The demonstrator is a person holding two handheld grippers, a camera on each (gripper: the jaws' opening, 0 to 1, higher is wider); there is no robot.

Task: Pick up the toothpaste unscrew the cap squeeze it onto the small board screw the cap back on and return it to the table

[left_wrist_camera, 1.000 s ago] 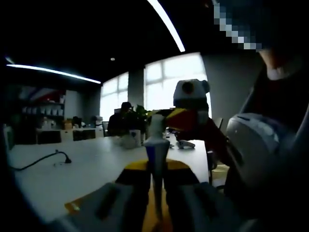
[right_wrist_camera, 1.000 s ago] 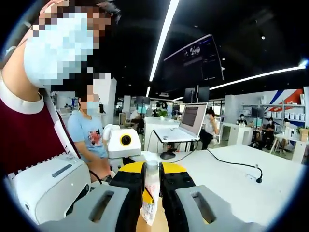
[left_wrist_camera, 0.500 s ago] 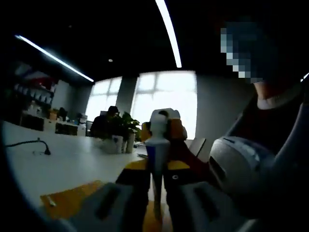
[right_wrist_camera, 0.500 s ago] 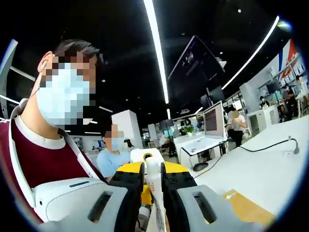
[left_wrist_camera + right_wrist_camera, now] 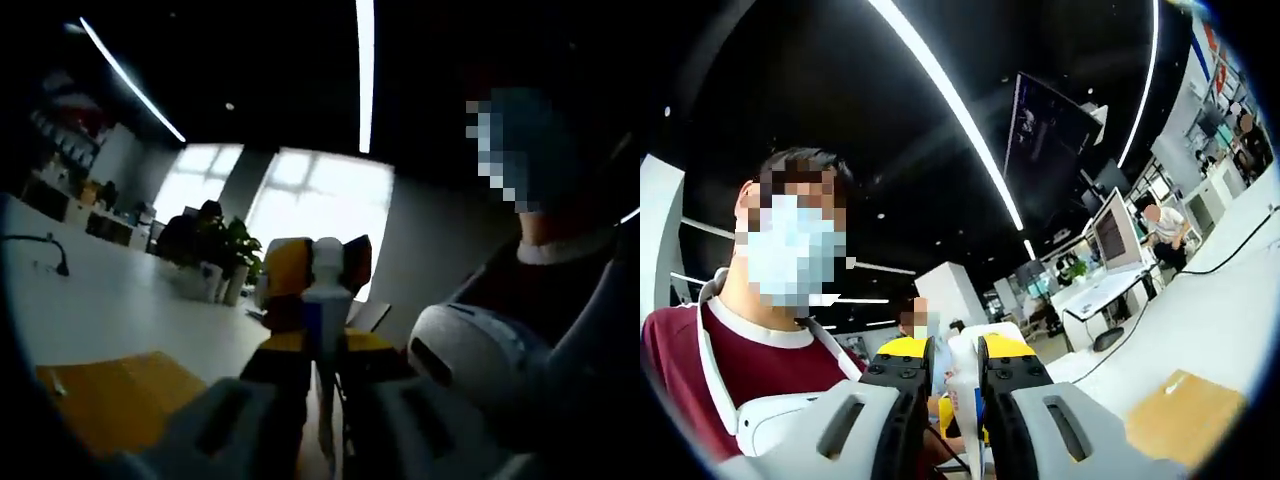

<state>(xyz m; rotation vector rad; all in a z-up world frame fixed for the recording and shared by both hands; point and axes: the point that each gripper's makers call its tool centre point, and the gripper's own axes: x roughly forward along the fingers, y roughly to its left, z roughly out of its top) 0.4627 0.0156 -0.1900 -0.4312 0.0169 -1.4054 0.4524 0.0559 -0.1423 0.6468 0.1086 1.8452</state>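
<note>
Left gripper (image 5: 322,352) clamps the toothpaste (image 5: 325,320) upright off the desk (image 5: 100,310), right gripper (image 5: 954,372) pinching its cap (image 5: 327,258) so I can twist. Board (image 5: 115,398) waits below for squeezing.

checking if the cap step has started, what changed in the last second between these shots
Both views have tilted up, so more ceiling and less table shows: the person's hands lifted and rolled; the room's things did not move. The right gripper has closed in on the toothpaste's cap end. The left gripper stays clamped on the toothpaste, the right on its white end. The small board still lies on the table.
</note>
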